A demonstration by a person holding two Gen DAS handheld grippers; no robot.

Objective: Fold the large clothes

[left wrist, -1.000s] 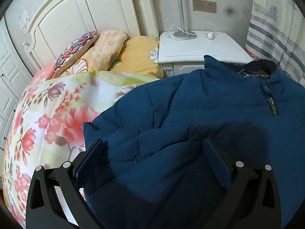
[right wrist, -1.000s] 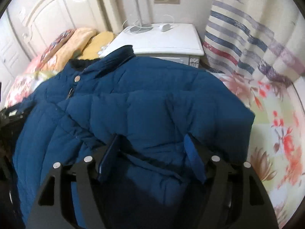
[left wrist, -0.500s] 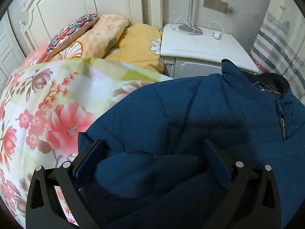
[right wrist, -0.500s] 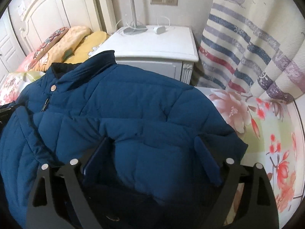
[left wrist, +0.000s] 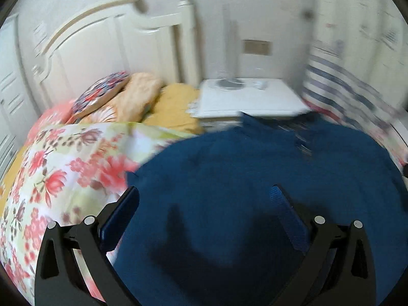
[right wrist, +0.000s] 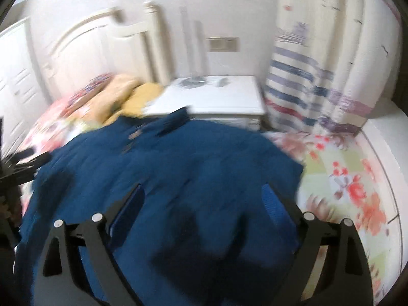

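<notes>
A large dark blue padded jacket point(left wrist: 255, 173) lies spread flat on the floral bedspread point(left wrist: 63, 163), collar toward the nightstand. It also fills the right wrist view point(right wrist: 165, 168). My left gripper point(left wrist: 204, 201) is open and empty, above the jacket's left part. My right gripper point(right wrist: 204, 199) is open and empty, above the jacket's right part. Both views are motion-blurred. The left gripper's black frame shows at the left edge of the right wrist view point(right wrist: 15, 168).
A white nightstand point(left wrist: 250, 99) with a lamp base and cable stands behind the jacket. Pillows point(left wrist: 137, 97) lie against the white headboard point(left wrist: 114, 40) at the back left. A striped curtain point(right wrist: 306, 86) hangs at the right. The bedspread point(right wrist: 344, 178) continues right of the jacket.
Both grippers have risen and tilted up, away from the jacket. The folded-in sleeves now lie flat, and the jacket looks smoother. The views have become blurred by motion.
</notes>
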